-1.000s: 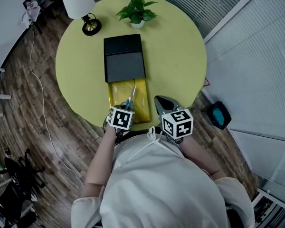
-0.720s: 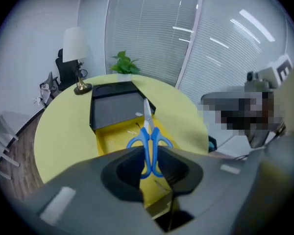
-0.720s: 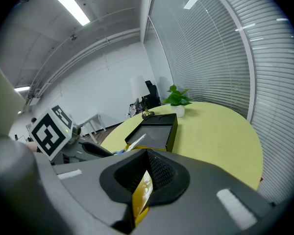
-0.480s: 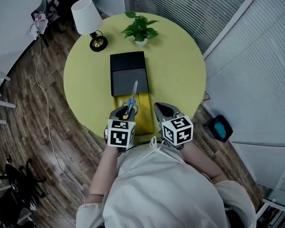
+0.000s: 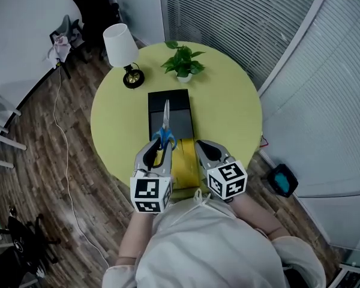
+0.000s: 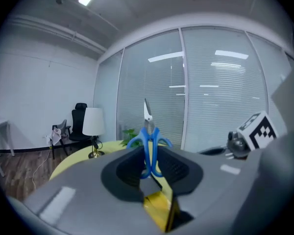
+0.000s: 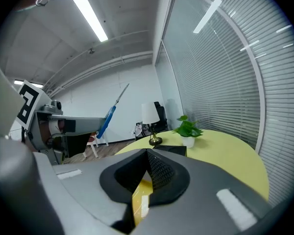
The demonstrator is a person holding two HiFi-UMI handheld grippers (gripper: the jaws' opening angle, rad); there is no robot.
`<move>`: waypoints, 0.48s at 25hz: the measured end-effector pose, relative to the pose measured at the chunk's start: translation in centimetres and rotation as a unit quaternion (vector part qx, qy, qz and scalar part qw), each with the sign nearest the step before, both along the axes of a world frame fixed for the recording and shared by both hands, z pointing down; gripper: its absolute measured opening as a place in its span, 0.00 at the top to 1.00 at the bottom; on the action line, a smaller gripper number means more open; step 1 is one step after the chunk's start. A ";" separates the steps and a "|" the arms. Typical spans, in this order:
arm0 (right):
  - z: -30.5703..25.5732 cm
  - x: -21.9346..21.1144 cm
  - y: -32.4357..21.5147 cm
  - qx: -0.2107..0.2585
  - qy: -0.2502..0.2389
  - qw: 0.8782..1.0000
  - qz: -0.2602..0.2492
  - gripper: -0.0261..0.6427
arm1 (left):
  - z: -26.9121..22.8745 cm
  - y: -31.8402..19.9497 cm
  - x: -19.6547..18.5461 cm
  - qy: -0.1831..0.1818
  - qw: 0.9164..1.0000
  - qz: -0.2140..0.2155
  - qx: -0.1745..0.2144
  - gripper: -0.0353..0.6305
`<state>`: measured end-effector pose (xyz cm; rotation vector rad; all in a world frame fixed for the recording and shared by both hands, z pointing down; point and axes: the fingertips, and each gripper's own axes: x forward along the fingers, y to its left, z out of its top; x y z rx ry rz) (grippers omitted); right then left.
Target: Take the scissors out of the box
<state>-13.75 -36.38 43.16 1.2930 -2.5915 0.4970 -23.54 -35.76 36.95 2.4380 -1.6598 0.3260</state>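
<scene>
The scissors, blue-handled with steel blades, are in the air above the box, blades pointing away from me. My left gripper is shut on their handles; in the left gripper view the scissors stand upright between the pads. Below them on the round yellow-green table lies the box, a black sleeve with a yellow tray pulled out toward me. My right gripper hovers beside the tray's right edge, shut and holding nothing. From the right gripper view the scissors show at the left.
A white-shaded lamp and a small potted plant stand at the table's far side. Glass walls with blinds run behind the table. A cable trails across the wooden floor at left.
The left gripper has lifted the scissors up out of the yellow tray and tipped them from pointing down to nearly level. The right gripper has risen a little beside it.
</scene>
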 end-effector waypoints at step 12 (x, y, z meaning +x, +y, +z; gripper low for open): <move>-2.0 -1.2 -0.1 0.036 -0.001 0.999 -0.003 0.96 | -0.4 -0.3 -1.2 0.003 1.000 -0.011 0.012 0.81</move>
